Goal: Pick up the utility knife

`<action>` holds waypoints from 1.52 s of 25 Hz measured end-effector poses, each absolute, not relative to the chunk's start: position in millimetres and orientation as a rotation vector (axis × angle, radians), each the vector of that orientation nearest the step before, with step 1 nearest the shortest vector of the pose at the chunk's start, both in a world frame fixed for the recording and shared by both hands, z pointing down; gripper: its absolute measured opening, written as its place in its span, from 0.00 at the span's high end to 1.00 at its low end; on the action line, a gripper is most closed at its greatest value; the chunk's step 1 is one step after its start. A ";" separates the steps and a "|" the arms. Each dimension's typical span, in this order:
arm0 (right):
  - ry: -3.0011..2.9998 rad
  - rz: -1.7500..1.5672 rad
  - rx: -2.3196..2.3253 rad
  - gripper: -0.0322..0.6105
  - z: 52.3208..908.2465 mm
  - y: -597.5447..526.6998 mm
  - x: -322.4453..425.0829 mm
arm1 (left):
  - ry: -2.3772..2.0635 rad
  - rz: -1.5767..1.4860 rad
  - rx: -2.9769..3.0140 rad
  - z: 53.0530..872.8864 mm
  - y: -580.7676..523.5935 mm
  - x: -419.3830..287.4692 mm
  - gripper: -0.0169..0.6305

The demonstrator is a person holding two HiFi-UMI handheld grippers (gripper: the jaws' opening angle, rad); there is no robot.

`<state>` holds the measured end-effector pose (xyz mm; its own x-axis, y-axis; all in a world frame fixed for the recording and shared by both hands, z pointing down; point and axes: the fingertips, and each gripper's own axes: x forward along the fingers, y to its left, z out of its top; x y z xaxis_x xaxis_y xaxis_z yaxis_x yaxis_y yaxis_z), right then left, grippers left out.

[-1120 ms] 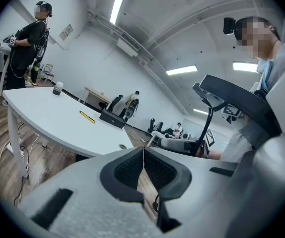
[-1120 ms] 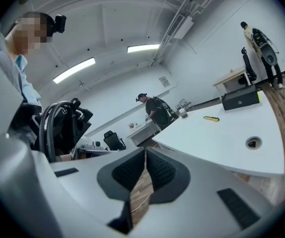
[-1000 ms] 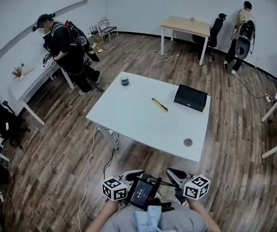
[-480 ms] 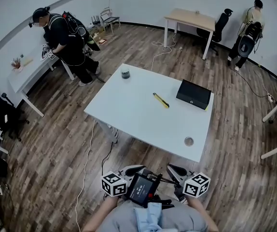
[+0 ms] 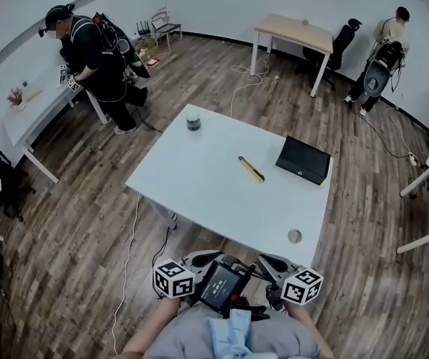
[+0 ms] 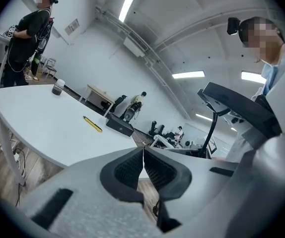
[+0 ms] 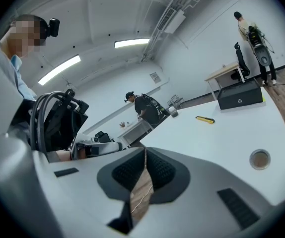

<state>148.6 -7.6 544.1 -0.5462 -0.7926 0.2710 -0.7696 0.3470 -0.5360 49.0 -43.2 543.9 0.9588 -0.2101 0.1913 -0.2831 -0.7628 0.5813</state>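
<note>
The yellow utility knife (image 5: 251,169) lies near the middle of the white table (image 5: 199,178), well ahead of both grippers. It also shows far off in the left gripper view as the knife (image 6: 92,124), and in the right gripper view as the knife (image 7: 204,119). My left gripper (image 5: 201,259) and right gripper (image 5: 273,263) are held low, close to my body, short of the table's near edge. The left gripper (image 6: 143,150) is shut with its pads meeting on nothing. The right gripper (image 7: 145,151) is likewise shut and empty.
On the table are a black case (image 5: 303,160) at the right, a small dark jar (image 5: 193,121) at the far edge and a round lid (image 5: 294,236) near the front right corner. One person (image 5: 95,58) stands at a left desk, another person (image 5: 383,58) at the back right. Cables cross the wood floor.
The view has shifted slightly, with the table a little nearer and more central. Both grippers stay shut and close to my body. The person at the left has moved toward the desk.
</note>
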 end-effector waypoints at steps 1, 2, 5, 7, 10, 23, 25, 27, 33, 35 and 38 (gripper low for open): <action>2.546 -0.979 -1.479 0.90 543.9 -16.6 145.3 | -0.344 0.150 2.465 544.0 -52.1 46.1 0.95; 2.544 -0.977 -1.479 0.90 543.9 -25.4 141.9 | -0.344 0.148 2.466 544.3 -61.3 43.0 0.95; 2.538 -0.976 -1.479 0.90 543.3 -51.2 130.8 | -0.343 0.136 2.470 542.1 -89.0 33.5 0.95; 2.532 -0.975 -1.484 0.90 542.7 -66.7 122.7 | -0.334 0.127 2.472 540.0 -104.0 25.5 0.95; 2.518 -0.968 -1.504 0.90 544.4 -86.1 112.7 | -0.322 0.118 2.468 542.0 -121.9 12.9 0.95; 2.437 -0.995 -1.565 0.90 557.6 -108.8 112.0 | -0.279 0.095 2.453 550.7 -155.8 9.5 0.95; 2.456 -1.003 -1.575 0.90 560.2 -113.2 117.3 | -0.289 0.090 2.447 550.2 -161.4 11.2 0.95; 2.489 -0.999 -1.600 0.90 562.7 -119.5 126.4 | -0.299 0.082 2.438 549.4 -166.7 13.4 0.95; 2.638 -0.946 -1.675 0.90 574.5 -142.1 153.3 | -0.325 0.075 2.407 555.9 -170.6 16.4 0.95; 2.648 -0.937 -1.689 0.90 575.4 -153.3 163.0 | -0.334 0.076 2.402 557.2 -172.0 15.1 0.95; 2.690 -0.921 -1.716 0.90 577.7 -170.5 176.5 | -0.352 0.067 2.387 558.9 -173.1 12.8 0.95</action>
<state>176.5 -170.5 577.7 -0.4544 -0.7808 0.4289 -0.8797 0.3177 -0.3537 12.8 -173.1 558.9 0.9615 -0.2332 0.1452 -0.2704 -0.7093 0.6510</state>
